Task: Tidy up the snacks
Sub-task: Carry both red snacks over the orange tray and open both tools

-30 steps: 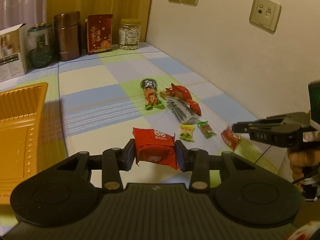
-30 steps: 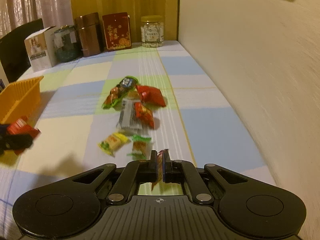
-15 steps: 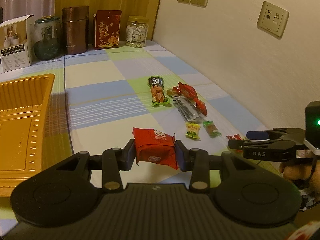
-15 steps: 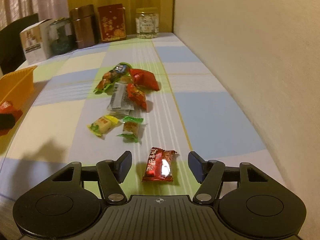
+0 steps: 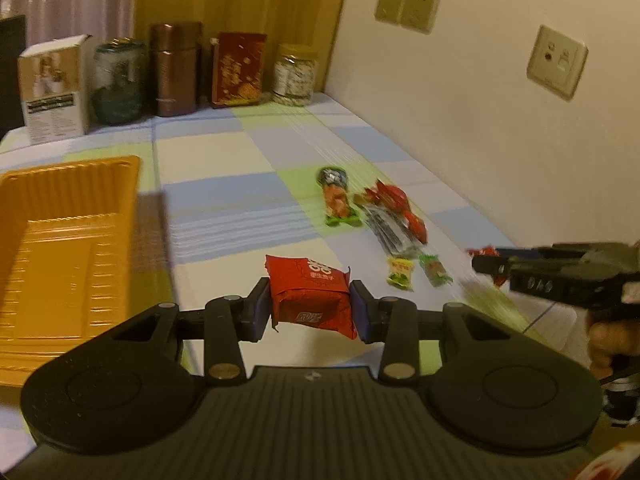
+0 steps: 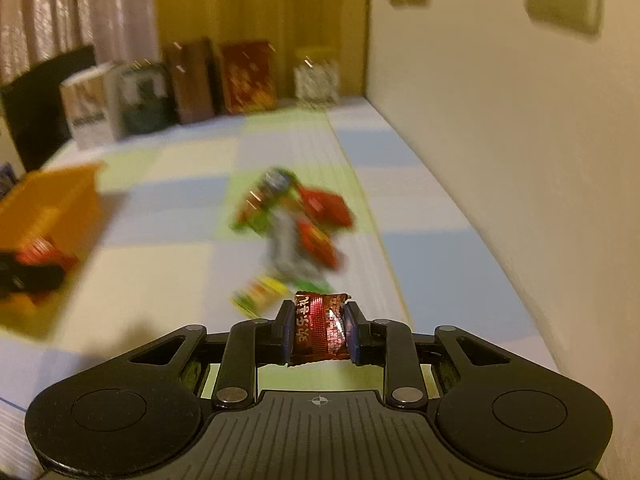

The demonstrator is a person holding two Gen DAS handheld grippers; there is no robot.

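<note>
A red snack packet [image 5: 310, 298] hangs above the checked tablecloth, and my left gripper [image 5: 310, 308] is shut on its two sides. The jaws of my right gripper [image 6: 318, 332] are closing, and their pads press on a small dark red candy [image 6: 320, 330] held off the cloth. In the left wrist view the right gripper [image 5: 486, 264] reaches in from the right, near a yellow candy [image 5: 400, 272] and a green candy [image 5: 436, 270]. More wrapped snacks [image 5: 360, 208] lie in a loose pile beyond them. An orange tray [image 5: 60, 240] sits at the left.
Along the back stand a white box [image 5: 54, 92], a glass jar [image 5: 118, 82], a brown canister [image 5: 176, 68], a red box [image 5: 238, 68] and a jar of sweets [image 5: 294, 74]. A wall with sockets [image 5: 556, 62] borders the table's right side. A hand [image 5: 608, 336] holds the right gripper.
My right gripper opened and left the candy flat on the cloth, then closed on it across its width and lifted it. The left gripper kept the red packet and shifted slightly.
</note>
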